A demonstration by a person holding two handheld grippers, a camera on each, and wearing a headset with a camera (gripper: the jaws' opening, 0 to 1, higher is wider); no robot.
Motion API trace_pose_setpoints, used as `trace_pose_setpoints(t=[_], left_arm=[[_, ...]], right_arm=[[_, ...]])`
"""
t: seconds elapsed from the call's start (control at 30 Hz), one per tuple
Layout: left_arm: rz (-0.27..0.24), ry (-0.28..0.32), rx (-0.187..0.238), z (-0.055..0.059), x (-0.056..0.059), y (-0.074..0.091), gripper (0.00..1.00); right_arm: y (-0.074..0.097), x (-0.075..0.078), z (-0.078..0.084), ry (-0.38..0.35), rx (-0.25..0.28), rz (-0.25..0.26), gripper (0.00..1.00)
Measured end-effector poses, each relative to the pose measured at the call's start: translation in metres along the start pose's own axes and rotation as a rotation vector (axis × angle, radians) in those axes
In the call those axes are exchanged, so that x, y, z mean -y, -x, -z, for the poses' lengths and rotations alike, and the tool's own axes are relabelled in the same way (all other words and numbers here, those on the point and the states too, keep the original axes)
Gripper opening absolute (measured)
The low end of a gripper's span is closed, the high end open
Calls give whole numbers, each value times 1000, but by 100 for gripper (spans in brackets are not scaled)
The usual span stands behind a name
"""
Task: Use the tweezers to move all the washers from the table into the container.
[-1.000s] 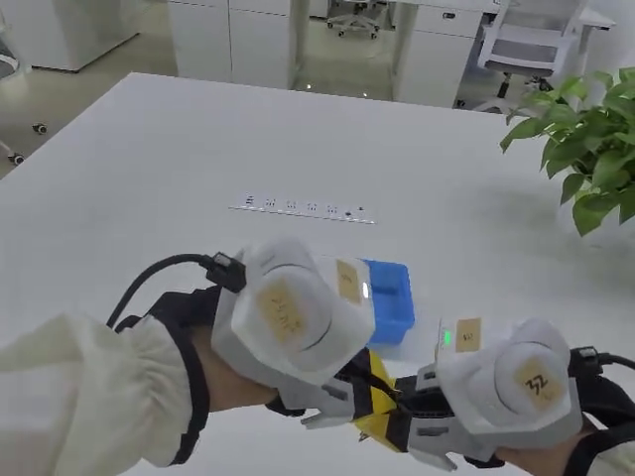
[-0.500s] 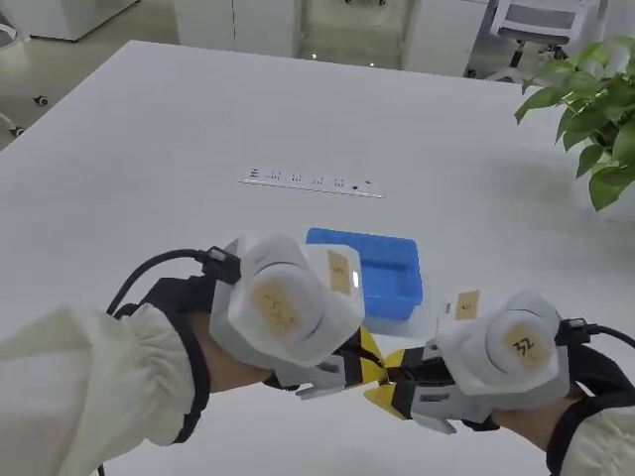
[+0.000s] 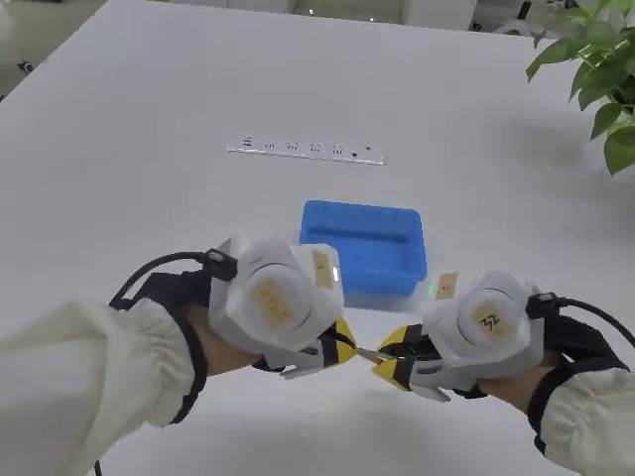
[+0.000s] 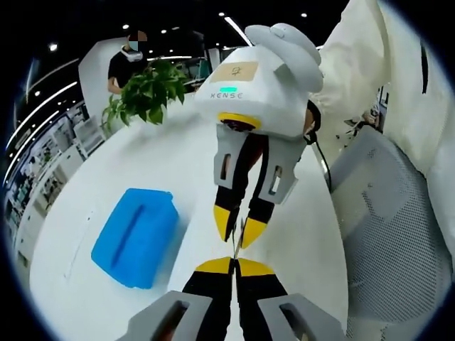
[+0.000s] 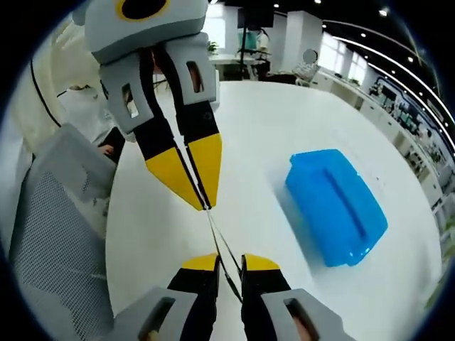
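holding the thin tweezers (image 5: 215, 234) at both ends: left gripper (image 4: 234, 264) fingers are pressed tight on 1 end, right gripper (image 5: 229, 261) fingers pinch the other with a narrow gap. the blue container (image 3: 362, 243) sits on the table (image 3: 149, 119) just beyond the fingers. likely a handover; if either grip loosens early, the tweezers could twist or drop.

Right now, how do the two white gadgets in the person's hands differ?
The left gripper has its jaws pressed together on the narrow end of the tweezers; the right gripper has its jaws a little apart, the tweezers' two arms running between them. The right gripper shows a green light; the left gripper's looks pale. Both have white bodies and yellow-tipped jaws, and point at each other.
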State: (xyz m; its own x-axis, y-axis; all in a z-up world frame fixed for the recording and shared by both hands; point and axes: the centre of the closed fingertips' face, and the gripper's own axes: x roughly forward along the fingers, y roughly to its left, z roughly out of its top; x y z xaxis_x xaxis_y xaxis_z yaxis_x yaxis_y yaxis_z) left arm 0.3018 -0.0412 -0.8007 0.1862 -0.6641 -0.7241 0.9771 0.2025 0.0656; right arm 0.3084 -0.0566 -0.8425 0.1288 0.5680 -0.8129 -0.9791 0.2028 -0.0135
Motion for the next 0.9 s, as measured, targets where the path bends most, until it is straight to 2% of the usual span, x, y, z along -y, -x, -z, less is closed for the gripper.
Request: trace_pose_setpoints(t=[0.1,0.3,0.37,0.8,0.9], left_arm=[[13,3,-35,13,-1,-11,0],[28,13,-53,29,0,-17,0],[39,35,-61,36,0,-21,0],[70,36,-114,63,-2,-36,0],[71,19,-126,66,-3,-38,0]], right_arm=[[-12,2,8,-21,-17,-15,8],[-21,-2,12,-36,-16,-28,8],[-25,-3,13,-30,-20,-34,8],[-35,-2,15,-44,-12,-61,8],[-36,-1,15,-31,-11,-56,8]])
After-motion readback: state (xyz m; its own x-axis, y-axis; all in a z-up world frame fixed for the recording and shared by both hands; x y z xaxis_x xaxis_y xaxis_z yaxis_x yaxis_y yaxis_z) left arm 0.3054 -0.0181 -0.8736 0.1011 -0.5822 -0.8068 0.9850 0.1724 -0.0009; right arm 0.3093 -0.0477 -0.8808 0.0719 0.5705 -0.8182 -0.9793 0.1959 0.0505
